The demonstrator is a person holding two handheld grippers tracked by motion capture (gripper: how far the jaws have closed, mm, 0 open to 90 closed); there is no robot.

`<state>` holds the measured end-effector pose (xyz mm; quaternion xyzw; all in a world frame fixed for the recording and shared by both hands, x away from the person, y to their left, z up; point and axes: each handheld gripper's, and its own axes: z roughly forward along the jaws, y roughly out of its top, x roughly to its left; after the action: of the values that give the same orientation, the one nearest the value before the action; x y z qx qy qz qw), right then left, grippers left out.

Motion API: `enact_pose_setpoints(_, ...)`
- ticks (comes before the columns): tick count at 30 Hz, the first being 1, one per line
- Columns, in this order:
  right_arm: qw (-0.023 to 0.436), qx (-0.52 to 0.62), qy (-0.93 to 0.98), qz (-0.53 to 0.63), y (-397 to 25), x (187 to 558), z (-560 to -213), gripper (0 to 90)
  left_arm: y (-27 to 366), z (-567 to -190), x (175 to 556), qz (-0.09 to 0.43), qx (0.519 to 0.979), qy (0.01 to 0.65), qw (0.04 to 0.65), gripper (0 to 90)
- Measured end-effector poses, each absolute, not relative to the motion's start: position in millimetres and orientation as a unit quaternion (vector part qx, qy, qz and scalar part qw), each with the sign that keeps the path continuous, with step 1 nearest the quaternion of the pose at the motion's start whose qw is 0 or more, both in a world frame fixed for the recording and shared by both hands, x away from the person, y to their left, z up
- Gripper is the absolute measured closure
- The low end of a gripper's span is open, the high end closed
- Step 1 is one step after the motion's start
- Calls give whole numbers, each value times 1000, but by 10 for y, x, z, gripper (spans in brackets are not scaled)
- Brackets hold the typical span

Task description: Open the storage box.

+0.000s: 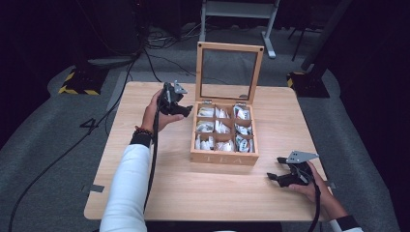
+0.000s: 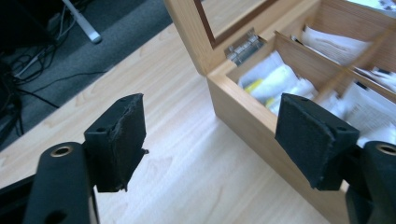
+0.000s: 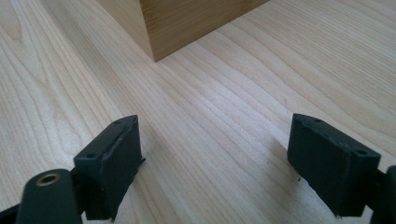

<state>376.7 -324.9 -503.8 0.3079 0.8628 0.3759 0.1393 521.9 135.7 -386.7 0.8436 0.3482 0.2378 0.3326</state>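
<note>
I'd call this a lab or recording studio: my wooden table (image 1: 203, 193) stands on grey carpet (image 1: 48, 150) in a dark room, cables (image 1: 159, 41) run loose beyond its far edge, and yellow-black hazard tape (image 1: 77, 89) marks stand bases off both far corners.

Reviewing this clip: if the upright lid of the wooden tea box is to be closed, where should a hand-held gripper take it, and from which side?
Probably the lid's top rail, approached from above: the lid stands upright on hinges at the tea box's back edge, so that free edge gives most leverage, and the thin wooden frame fits between open jaws. The left hand-held gripper, open beside the box's back-left corner, is nearer than the right hand-held gripper.
</note>
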Motion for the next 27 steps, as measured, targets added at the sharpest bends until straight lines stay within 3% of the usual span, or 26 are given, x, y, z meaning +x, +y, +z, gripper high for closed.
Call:
enact_pose_setpoints(12,132,308,870,361,-3285,3776,-5003,177,1588,-3850,4815,241,853,323,330,179)
enact_pose_setpoints(27,145,306,850,403,-3302,3790,-4674,295,1661,-4125,4368,232,878,293,300,180)
